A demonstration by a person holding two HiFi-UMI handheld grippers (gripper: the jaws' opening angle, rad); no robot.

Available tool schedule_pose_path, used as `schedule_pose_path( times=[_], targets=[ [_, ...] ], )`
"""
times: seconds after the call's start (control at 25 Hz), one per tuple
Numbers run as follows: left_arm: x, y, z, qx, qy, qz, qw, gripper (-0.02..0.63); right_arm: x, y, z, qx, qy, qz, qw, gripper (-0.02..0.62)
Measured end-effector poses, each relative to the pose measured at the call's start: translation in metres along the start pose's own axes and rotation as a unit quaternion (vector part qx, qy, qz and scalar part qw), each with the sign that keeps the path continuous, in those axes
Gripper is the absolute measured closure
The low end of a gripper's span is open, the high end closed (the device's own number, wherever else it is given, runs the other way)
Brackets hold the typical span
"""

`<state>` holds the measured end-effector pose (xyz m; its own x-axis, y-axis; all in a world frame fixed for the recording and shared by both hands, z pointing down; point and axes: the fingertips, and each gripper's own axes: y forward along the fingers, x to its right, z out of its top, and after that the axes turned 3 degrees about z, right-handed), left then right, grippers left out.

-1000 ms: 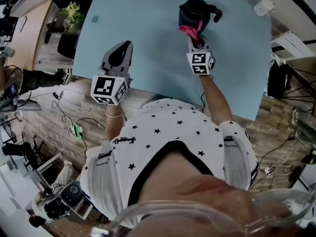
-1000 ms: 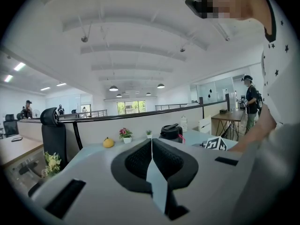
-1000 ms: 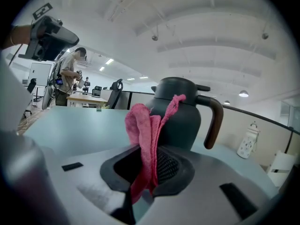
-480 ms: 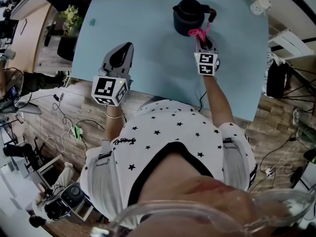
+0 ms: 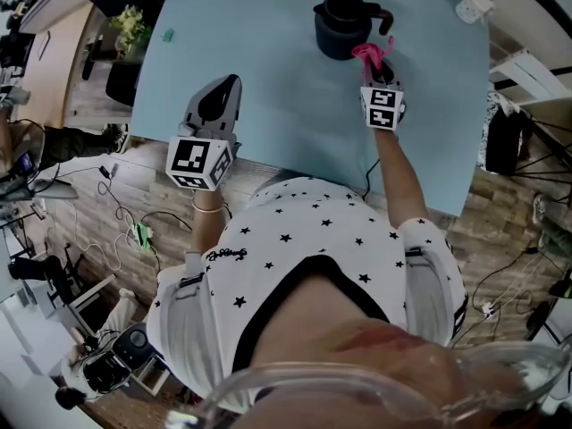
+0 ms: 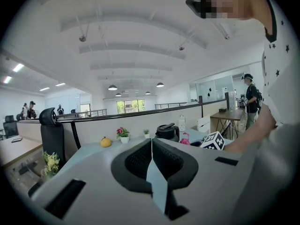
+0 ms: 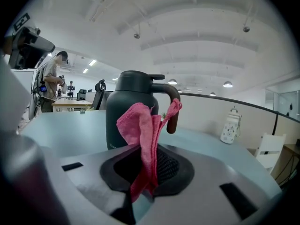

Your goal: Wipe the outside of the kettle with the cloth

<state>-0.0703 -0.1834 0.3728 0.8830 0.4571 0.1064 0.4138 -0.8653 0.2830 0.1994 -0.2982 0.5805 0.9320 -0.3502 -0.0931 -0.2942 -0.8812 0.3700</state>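
A dark kettle (image 5: 341,25) with a curved handle stands on the pale blue table (image 5: 268,79) near its far side; it also shows in the right gripper view as the kettle (image 7: 129,111). My right gripper (image 5: 375,68) is shut on a pink cloth (image 5: 369,54), held just right of the kettle, below its handle. In the right gripper view the cloth (image 7: 145,135) sticks up from between the jaws in front of the kettle. My left gripper (image 5: 214,105) hangs over the table's near edge, shut and holding nothing, well away from the kettle (image 6: 167,131).
A white object (image 5: 474,7) sits at the table's far right corner. A small teal item (image 5: 166,35) lies near the left edge. A flower pot (image 6: 124,136) and a yellow fruit (image 6: 106,142) stand at the far side. Cables and chairs surround the table.
My right gripper with the pink cloth has moved from the kettle's front round to its right side, near the handle. The left gripper has stayed put.
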Motion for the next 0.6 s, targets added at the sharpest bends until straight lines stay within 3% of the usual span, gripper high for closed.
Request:
schedule_pose_path(
  times=[0.12,0.24,0.48,0.6],
  targets=[
    [0.002,0.002,0.000,0.004,-0.003,-0.010,0.9999,0.575,-0.006,-0.012,0.006,0.005,-0.033,0.000,0.999,0.541],
    [0.001,0.004,0.000,0.009,-0.006,-0.018,0.9998,0.575,-0.031,-0.020,0.019,0.008,-0.104,0.025,0.994,0.541],
    [-0.005,0.005,-0.002,0.017,-0.015,-0.022,0.9995,0.575,-0.101,-0.009,0.018,-0.019,-0.232,0.098,0.967,0.541],
    [-0.018,-0.003,-0.004,0.019,-0.020,-0.008,0.9996,0.575,-0.122,0.008,0.011,-0.041,-0.277,0.111,0.953,0.541]
  ],
)
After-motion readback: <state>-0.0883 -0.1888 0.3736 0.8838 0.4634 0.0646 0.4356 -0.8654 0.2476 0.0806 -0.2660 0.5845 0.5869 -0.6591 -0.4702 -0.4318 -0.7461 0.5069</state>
